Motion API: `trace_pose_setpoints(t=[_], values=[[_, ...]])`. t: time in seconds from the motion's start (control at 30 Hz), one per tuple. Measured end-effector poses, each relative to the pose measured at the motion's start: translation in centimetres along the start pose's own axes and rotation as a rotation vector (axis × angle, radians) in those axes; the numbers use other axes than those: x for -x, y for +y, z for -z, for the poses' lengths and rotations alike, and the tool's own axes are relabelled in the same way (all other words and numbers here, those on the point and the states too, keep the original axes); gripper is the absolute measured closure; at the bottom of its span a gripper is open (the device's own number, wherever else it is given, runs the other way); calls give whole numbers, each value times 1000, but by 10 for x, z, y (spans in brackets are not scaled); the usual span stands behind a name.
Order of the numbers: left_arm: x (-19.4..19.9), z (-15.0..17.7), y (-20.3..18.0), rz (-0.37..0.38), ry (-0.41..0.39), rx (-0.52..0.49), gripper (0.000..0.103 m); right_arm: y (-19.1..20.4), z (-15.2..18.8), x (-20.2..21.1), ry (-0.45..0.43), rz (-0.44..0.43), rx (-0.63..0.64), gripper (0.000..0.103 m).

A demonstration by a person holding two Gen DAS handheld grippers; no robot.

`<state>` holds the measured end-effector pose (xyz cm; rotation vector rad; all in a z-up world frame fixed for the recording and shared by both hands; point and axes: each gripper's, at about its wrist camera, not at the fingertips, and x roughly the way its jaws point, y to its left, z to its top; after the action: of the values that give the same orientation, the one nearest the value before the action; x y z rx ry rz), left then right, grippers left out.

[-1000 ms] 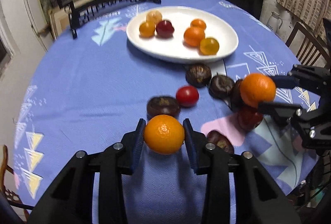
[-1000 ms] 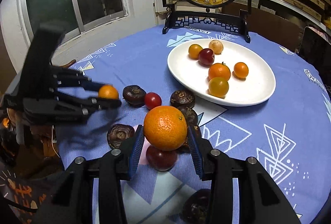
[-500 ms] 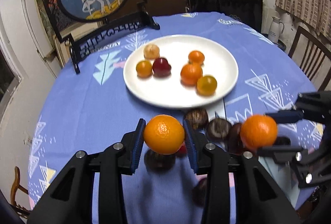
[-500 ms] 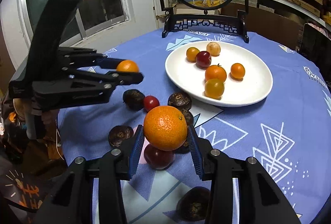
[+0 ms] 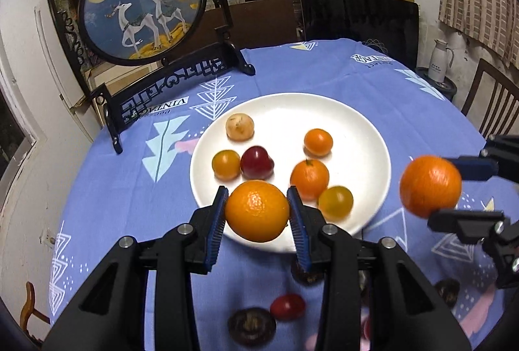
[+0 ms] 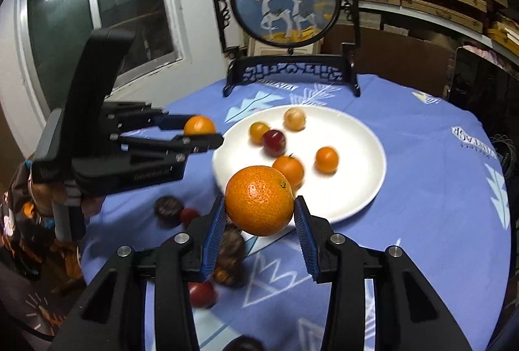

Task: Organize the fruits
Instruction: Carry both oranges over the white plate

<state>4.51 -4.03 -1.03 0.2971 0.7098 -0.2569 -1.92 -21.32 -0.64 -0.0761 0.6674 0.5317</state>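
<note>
"VINTAGE" — printed on the blue tablecloth [image 5: 107, 189], seen upside down.

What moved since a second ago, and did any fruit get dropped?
Nothing dropped. The left gripper carried its orange up off the cloth toward the white plate; the right gripper did likewise with its orange. Both grips stayed shut, and the plate's six fruits stayed put.

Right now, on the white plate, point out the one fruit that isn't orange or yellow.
It is the dark red fruit on the plate, touching the yellow-orange one at its left. The other five there are orange, yellow or pale tan.
</note>
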Motion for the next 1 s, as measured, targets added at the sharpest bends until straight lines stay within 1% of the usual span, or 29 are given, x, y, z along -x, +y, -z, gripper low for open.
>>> trace_pose_setpoints(t=[0.23,0.5,0.57,0.73,0.83,0.87,0.93,1.0], values=[[-23,-16,4,-1,4,-5,67,-18,-24,-15,-33,9,-16,60],[-50,-29,11,7,25,23,67,-34,-43,-41,-52,17,-47,60],[-56,-33,14,15,33,39,67,-40,-48,-47,-67,21,-60,60],[-71,-48,28,51,37,130,67,-55,-57,-62,-117,12,-135,60],[-76,-49,27,38,27,142,67,-61,-62,-69,-128,33,-150,60],[-79,-46,27,45,27,150,67,-64,-61,-71,-136,37,-163,60],[-85,-43,25,49,45,141,67,-71,-57,-73,-163,15,-205,60],[-87,-42,23,28,41,124,67,-74,-56,-76,-141,18,-207,60]])
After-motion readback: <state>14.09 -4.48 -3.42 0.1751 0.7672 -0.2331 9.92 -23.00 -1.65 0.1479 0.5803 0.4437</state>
